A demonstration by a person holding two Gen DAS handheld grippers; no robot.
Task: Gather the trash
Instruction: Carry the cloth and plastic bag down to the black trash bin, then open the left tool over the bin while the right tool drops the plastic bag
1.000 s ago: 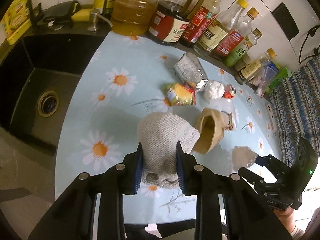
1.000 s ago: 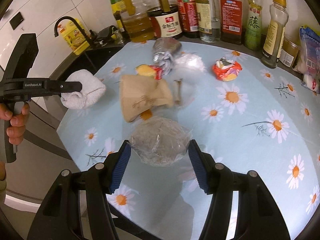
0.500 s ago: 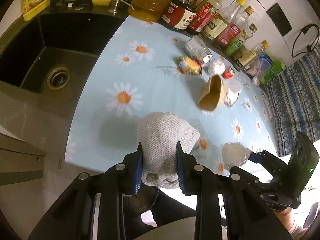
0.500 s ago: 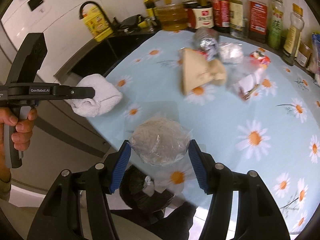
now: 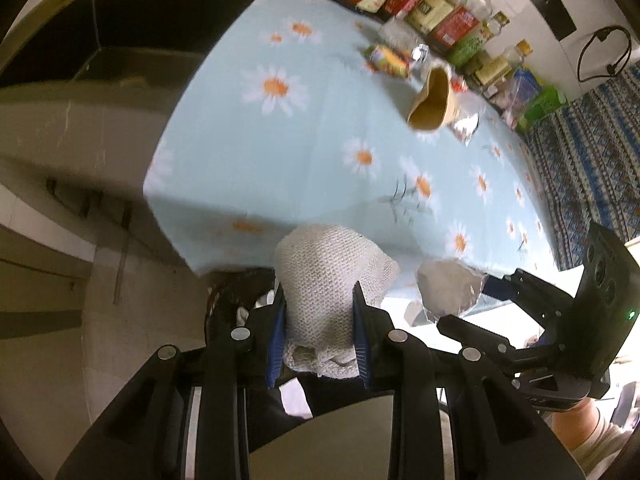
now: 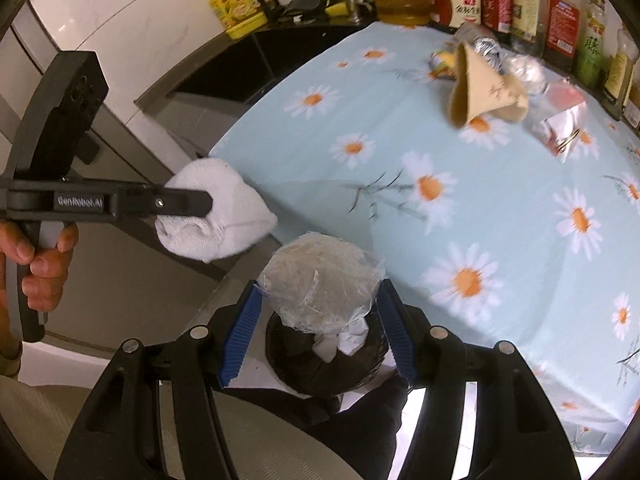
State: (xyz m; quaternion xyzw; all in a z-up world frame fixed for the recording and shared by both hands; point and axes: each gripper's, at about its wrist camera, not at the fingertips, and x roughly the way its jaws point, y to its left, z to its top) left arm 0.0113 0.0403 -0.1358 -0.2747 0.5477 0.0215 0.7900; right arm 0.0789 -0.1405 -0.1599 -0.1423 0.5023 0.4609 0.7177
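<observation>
Both claws are moving back off the table (image 6: pixel 500 208) since earlier. The left gripper (image 5: pixel 318 332) is squeezing the white cloth (image 5: pixel 328 280). The right gripper (image 6: pixel 316 332) is pinching the plastic bag (image 6: pixel 320 284) over the black trash bin (image 6: pixel 324 364). A paper bag (image 6: pixel 480 84) and bottles (image 6: pixel 560 12) are sitting far behind.

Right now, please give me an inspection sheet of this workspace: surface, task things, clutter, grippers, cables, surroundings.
Surface: daisy-print tablecloth covers the counter.
Job's things: crumpled plastic bag and white cloth, both held off the table edge; black-lined bin under the bag; brown paper bag, foil wrapper and yellow wrapper on the table.
Clutter: sauce bottles along the wall.
Grippers: left gripper shut on the cloth; right gripper shut on the plastic bag.
Cables: black cord on the wall.
Surroundings: dark sink, patterned fabric.
</observation>
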